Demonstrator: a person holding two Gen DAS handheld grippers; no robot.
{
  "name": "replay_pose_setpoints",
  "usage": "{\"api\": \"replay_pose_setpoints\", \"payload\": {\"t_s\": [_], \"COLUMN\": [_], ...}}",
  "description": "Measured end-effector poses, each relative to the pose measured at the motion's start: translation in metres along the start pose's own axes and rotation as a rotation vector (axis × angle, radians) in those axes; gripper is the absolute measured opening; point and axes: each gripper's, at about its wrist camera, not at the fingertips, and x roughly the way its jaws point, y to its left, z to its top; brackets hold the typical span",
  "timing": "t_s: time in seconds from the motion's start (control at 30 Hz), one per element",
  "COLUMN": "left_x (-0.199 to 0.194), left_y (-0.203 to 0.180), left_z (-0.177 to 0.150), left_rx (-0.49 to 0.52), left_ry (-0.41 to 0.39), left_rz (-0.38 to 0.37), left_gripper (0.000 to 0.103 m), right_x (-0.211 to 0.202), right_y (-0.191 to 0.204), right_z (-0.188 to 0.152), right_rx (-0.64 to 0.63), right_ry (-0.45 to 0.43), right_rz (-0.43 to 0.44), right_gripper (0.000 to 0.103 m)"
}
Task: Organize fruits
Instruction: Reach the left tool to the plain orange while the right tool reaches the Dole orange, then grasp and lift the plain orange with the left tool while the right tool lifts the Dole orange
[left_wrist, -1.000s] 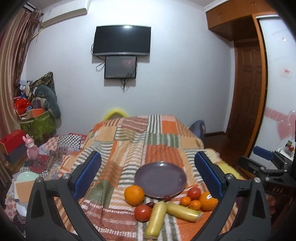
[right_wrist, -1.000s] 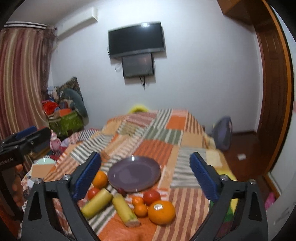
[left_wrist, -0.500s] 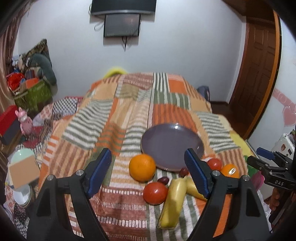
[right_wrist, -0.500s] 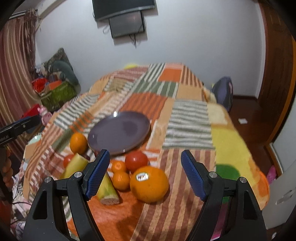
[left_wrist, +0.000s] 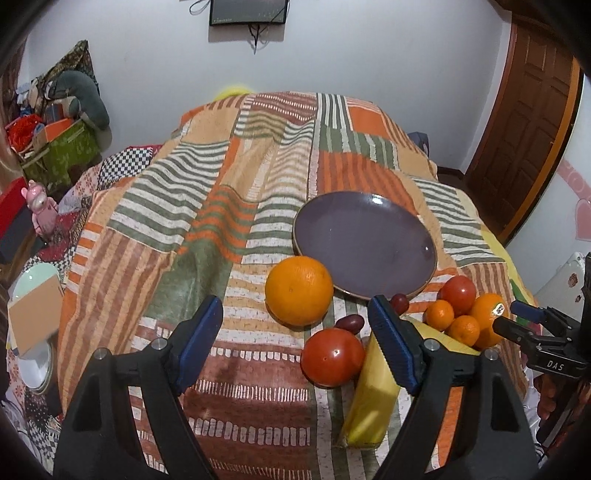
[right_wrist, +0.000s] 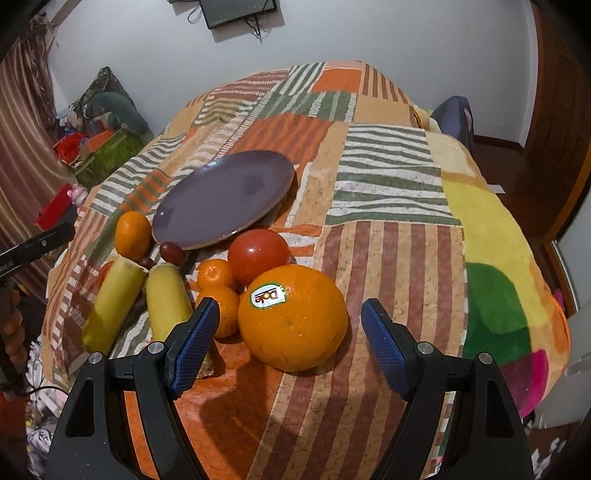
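Observation:
A purple plate (left_wrist: 364, 240) lies bare on the patchwork blanket (left_wrist: 221, 221); it also shows in the right wrist view (right_wrist: 225, 199). Fruit lies in front of it. In the left wrist view my left gripper (left_wrist: 297, 334) is open, its jaws either side of a large orange (left_wrist: 299, 290) and a red tomato (left_wrist: 332, 356), with a banana piece (left_wrist: 373, 391) by the right finger. In the right wrist view my right gripper (right_wrist: 290, 339) is open around a stickered orange (right_wrist: 291, 317). Beside it lie small mandarins (right_wrist: 216, 275), a tomato (right_wrist: 258, 254) and two banana pieces (right_wrist: 114, 302).
Two dark grapes (left_wrist: 349, 322) lie near the plate's rim. The bed drops off at the right to a wooden floor and a door (left_wrist: 532, 122). Boxes and clutter (left_wrist: 55, 136) stand at the left. My right gripper shows at the left view's right edge (left_wrist: 532, 328).
Both grippers have come down and forward toward the fruit. The left one now frames the large orange and tomato; the right one now frames the stickered orange.

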Motion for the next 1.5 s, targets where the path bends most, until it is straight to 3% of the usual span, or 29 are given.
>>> {"api": "replay_pose_setpoints", "payload": {"t_s": [0.2,0.6,1.23,1.3,1.37,1.5], "left_x": [0.015,0.047,0.108,0.111,0.115,0.114], "left_y": [0.004,0.009,0.011,0.012,0.013,0.014], "left_z": [0.0,0.004,0.011,0.011,0.011,0.011], "left_rx": [-0.014,-0.026,-0.049,-0.049,-0.06,-0.072], "left_ry": [0.031,0.092,0.198,0.204,0.22,0.218], "left_rz": [0.0,-0.011,-0.048,-0.054,-0.092,-0.103], "left_gripper": [0.081,0.081,0.081,0.078,0.065,0.065], "right_x": [0.009,0.023,0.01,0.009,0.008,0.011], "right_y": [-0.003,-0.014,-0.022,-0.023,-0.023,-0.022], "right_z": [0.0,0.001,0.02,0.022,0.025,0.03], "right_rx": [0.011,0.08,0.083,0.084,0.085,0.084], "right_ry": [0.014,0.057,-0.015,-0.022,-0.027,-0.032], "right_rz": [-0.009,0.089,0.022,0.019,0.019,0.024], "right_gripper": [0.073,0.069,0.067,0.067,0.067,0.067]}}
